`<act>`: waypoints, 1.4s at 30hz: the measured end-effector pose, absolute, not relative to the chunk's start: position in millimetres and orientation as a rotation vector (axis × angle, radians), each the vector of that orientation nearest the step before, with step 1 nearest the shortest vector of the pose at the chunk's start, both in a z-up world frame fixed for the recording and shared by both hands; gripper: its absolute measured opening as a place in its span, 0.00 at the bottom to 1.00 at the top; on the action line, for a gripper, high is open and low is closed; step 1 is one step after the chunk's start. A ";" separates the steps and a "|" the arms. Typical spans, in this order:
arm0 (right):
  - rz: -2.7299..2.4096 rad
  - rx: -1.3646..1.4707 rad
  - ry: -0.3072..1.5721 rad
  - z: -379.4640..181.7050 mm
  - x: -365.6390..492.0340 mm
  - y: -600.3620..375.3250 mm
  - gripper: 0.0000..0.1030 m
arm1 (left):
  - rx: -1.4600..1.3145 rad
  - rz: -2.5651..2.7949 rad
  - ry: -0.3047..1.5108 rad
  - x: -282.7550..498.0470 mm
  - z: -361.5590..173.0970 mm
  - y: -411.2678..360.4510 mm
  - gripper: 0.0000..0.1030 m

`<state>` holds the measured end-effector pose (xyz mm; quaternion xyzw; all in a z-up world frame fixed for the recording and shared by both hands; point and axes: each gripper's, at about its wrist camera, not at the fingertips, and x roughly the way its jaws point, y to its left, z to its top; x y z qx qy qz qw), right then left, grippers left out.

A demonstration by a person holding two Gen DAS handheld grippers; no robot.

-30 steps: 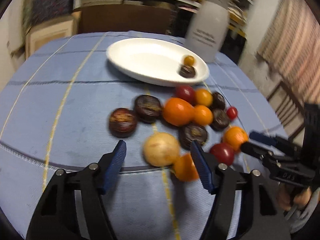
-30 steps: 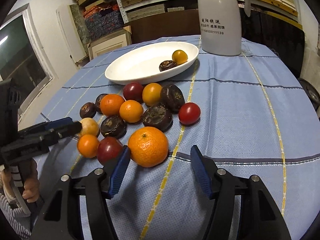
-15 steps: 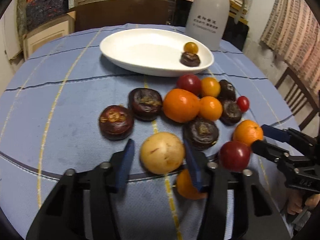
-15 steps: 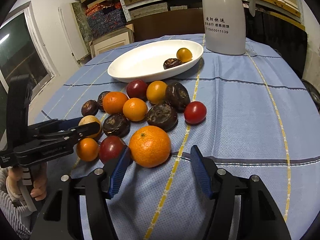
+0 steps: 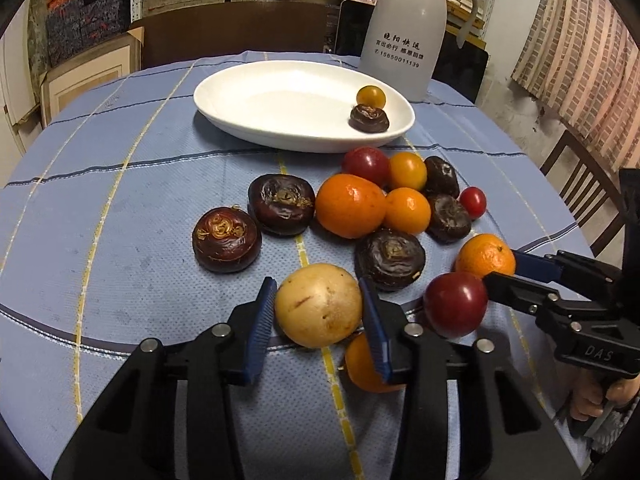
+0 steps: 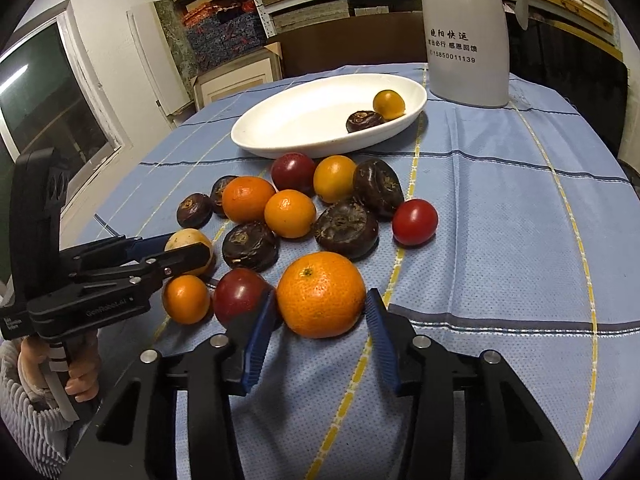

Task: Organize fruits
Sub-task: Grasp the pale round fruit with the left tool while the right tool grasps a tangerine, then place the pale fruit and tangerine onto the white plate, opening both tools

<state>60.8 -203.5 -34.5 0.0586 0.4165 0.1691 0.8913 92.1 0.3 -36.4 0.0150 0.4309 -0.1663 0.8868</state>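
Right wrist view: two fruits sit in the plate [image 6: 256, 142]; each gripper's jaws bracket one fruit, grip unclear.

Room setting. A round table [image 5: 132, 184] was covered by a blue cloth with yellow and dark stripes. Behind it stood shelving [image 6: 344, 4] stacked with boxes and woven mats, a brown board [image 5: 236, 30] and a cardboard carton [image 6: 236, 74]. A window [image 6: 48, 104] was set in the white wall; a patterned curtain [image 5: 580, 52] and a wooden chair [image 5: 580, 192] occupied the opposite side.
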 end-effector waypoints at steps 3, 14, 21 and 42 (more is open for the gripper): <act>0.351 0.127 0.866 -34.5 63.1 -202.3 0.47 | 0.003 -0.349 0.905 96.8 -38.3 2.1 0.40; 0.332 0.066 0.849 -32.8 61.6 -195.3 0.45 | 0.030 -0.338 0.877 91.8 -37.5 0.2 0.39; 0.308 0.100 0.811 -26.2 56.4 -208.1 0.45 | -0.007 -0.301 0.763 72.5 -9.2 17.1 0.39; 0.305 0.094 0.778 18.7 195.8 -171.6 0.45 | -0.068 -0.229 0.827 241.6 18.6 3.3 0.39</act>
